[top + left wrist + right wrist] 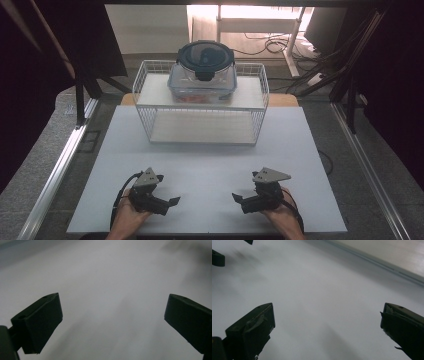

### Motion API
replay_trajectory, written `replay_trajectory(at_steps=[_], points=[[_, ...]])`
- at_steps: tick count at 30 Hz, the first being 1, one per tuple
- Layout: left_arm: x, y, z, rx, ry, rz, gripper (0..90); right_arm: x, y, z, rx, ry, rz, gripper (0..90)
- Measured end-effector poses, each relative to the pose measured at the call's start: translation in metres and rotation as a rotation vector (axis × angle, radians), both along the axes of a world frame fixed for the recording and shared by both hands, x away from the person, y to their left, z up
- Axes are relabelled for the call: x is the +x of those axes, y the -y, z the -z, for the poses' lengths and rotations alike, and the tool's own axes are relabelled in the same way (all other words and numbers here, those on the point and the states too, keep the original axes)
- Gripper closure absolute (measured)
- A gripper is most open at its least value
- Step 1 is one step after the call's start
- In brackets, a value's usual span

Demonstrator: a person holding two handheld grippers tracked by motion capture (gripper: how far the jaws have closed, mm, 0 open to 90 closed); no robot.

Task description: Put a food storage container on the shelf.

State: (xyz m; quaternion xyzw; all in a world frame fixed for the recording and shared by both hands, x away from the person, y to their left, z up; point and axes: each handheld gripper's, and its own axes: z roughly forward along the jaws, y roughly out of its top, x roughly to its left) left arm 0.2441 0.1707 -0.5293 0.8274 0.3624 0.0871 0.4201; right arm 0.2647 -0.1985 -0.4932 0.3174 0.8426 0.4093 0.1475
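A clear food container with a dark round lid [203,70] stands on the upper shelf of a white wire rack [201,102] at the far middle of the white table [210,165]. My left gripper [175,200] rests near the front edge, left of centre, pointing right; its jaws stand wide apart with nothing between them [112,322]. My right gripper [235,198] rests opposite, pointing left, open and empty too [327,325]. Both face each other over bare tabletop. The left gripper's jaw tips [218,257] show at the top left of the right gripper view.
The rack's lower shelf [202,127] holds nothing I can see. Metal rails [60,160] run along both sides of the table. Cables and a frame leg [292,40] lie on the floor behind.
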Motion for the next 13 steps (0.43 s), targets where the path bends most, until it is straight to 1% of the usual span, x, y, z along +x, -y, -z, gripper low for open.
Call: replay_trajectory(at_steps=[1,2,3,4,5,6,7,8,13], points=[[0.0,0.0,0.0,0.0,0.0,0.0,0.9,0.0,0.0,0.0,0.0,0.0,0.0,0.0],[0.001,0.002,0.005,0.026,-0.009,0.003,0.8,-0.001,-0.001,0.006,-0.033,-0.005,0.002,0.0],[0.001,0.002,0.005,0.026,-0.009,0.003,0.7,-0.001,-0.001,0.006,-0.033,-0.005,0.002,0.0],[0.002,0.002,0.008,0.042,-0.012,0.006,0.6,-0.001,-0.002,0.012,-0.06,-0.013,0.005,0.0],[0.002,0.002,0.008,0.047,-0.014,0.006,0.6,0.0,-0.002,0.014,-0.068,-0.02,0.006,0.0],[0.003,0.002,0.009,0.047,-0.014,0.007,0.7,0.001,-0.002,0.016,-0.07,-0.03,0.006,0.0],[0.003,0.002,0.009,0.047,-0.014,0.007,0.7,0.001,-0.002,0.016,-0.07,-0.03,0.006,0.0],[0.003,0.002,0.01,0.045,-0.017,0.008,0.7,0.002,-0.001,0.018,-0.072,-0.043,0.013,0.0],[0.004,0.002,0.011,0.047,-0.016,0.011,0.5,0.003,-0.001,0.019,-0.073,-0.043,0.015,0.0]])
